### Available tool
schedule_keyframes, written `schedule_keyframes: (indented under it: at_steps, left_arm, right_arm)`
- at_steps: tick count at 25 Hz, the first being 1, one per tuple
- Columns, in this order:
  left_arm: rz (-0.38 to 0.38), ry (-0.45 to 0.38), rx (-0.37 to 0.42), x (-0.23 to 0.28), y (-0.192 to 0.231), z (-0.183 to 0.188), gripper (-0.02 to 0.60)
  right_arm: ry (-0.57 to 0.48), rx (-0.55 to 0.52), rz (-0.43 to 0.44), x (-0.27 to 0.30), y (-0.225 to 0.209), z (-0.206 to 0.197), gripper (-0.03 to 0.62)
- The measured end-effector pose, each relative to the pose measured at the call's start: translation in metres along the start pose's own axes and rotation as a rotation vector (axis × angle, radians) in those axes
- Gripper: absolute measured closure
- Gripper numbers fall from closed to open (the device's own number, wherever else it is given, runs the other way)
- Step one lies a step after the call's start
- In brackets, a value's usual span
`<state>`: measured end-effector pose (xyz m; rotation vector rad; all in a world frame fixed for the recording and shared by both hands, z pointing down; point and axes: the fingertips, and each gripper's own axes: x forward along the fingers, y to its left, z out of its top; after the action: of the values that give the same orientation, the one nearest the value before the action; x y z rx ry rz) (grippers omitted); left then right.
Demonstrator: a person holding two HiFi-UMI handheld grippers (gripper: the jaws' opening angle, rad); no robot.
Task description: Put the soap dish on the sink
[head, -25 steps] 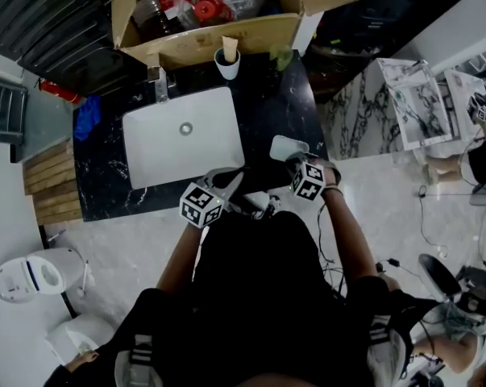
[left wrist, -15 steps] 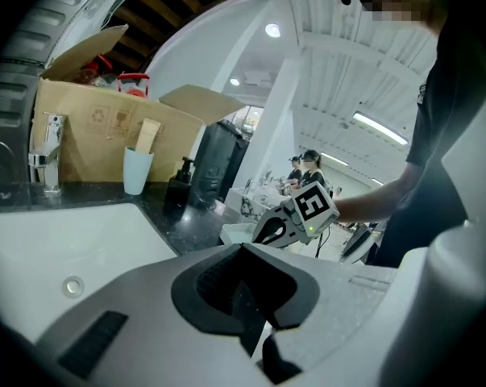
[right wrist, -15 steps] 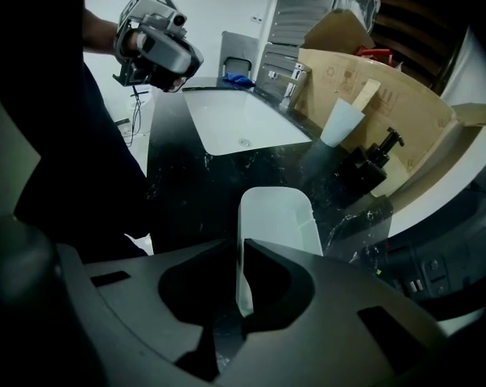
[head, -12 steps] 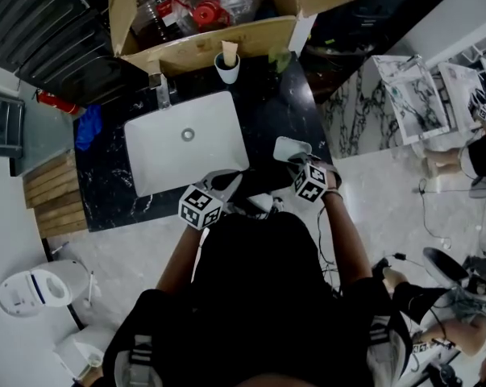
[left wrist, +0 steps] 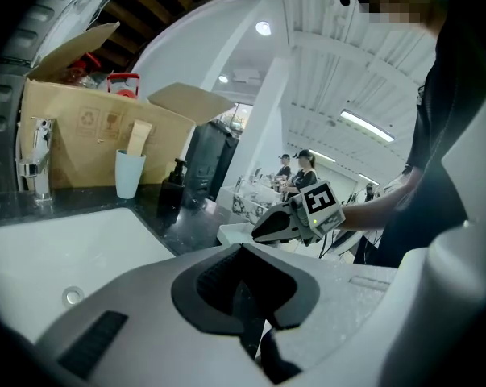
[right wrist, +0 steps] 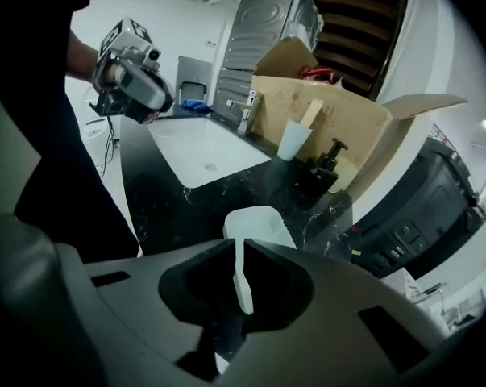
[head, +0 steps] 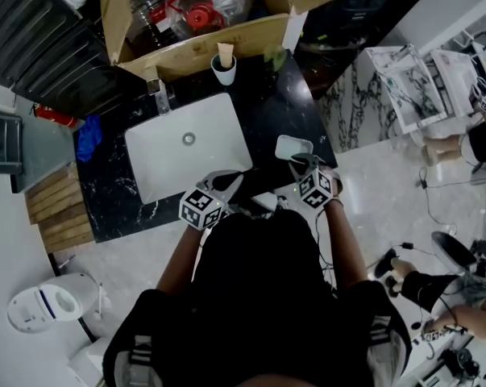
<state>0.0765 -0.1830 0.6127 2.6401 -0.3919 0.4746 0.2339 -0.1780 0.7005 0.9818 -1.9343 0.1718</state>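
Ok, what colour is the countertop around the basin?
Black with thin white marble veining; the countertop shows best in the right gripper view.

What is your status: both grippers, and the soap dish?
Left gripper shut, empty. Right gripper shut on soap dish rim, over black countertop right of basin. Cup and pump bottle at back, apart.

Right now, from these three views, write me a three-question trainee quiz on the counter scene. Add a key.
1. True or false: the left gripper, not the right gripper, grips the soap dish.
2. Relative to the sink, the soap dish is: A) inside it; B) over the black counter on the person's right of it; C) behind it by the faucet.
3. Fill in: behind the white cup stands an open ____ box.
Key: 1 false; 2 B; 3 cardboard.
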Motion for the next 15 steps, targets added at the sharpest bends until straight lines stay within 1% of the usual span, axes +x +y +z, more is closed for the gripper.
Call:
schedule_keyframes:
  at_steps: [4, 7, 15]
  left_arm:
    - [-0.016, 0.014, 0.004, -0.004, -0.002, 0.001, 0.581]
    - [-0.029, 0.019, 0.013, -0.006, -0.004, 0.000, 0.581]
    - [-0.059, 0.049, 0.043, -0.004, -0.011, -0.002, 0.581]
  right_arm:
    - [-0.048, 0.063, -0.046, -0.013, -0.001, 0.007, 0.579]
    - [-0.066, 0.108, -0.073, -0.018, 0.005, 0.005, 0.584]
    - [-0.120, 0.253, -0.096, -0.036, 0.014, -0.001, 0.598]
